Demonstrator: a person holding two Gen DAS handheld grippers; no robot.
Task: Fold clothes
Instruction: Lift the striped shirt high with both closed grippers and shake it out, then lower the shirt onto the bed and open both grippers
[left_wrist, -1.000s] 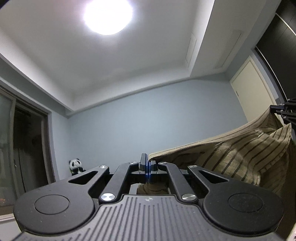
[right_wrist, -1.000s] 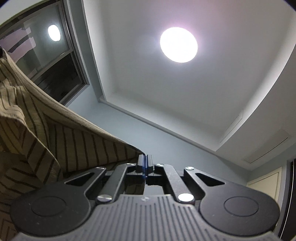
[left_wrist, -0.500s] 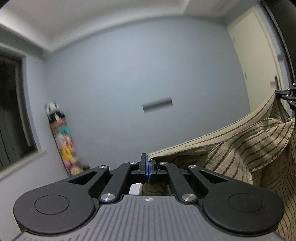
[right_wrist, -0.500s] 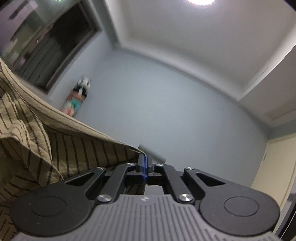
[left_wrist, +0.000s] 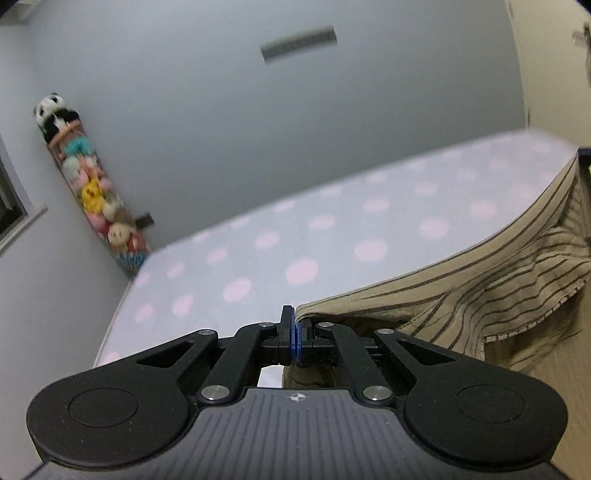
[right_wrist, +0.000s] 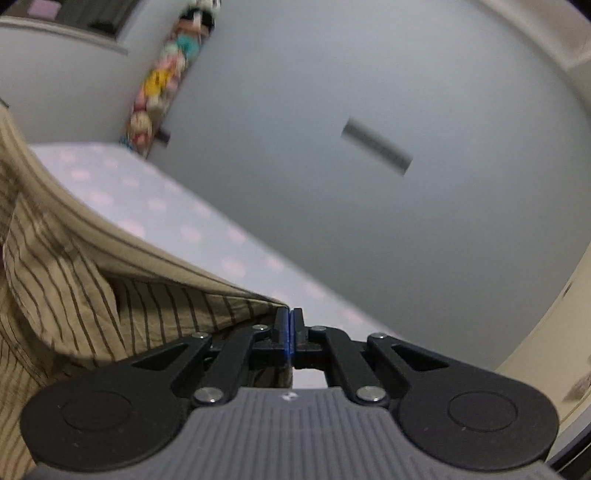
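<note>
Shirt (left_wrist: 480, 291) slung between left tool (left_wrist: 294, 332) and right tool (right_wrist: 289, 328); both clamped onto its edge

A pale blue-grey wall (left_wrist: 229, 122) was seen behind the bed (left_wrist: 332, 236), whose lavender sheet was dotted with pink spots. A dark rectangular fitting (left_wrist: 298, 44), blurred, was noted high on the wall. In the corner a tall column of stuffed toys (left_wrist: 88, 184), topped by a panda, was observed leaning beside the bed. A window sill (left_wrist: 22, 229) was visible at far left, and a cream door (left_wrist: 554, 66) at right.
</note>
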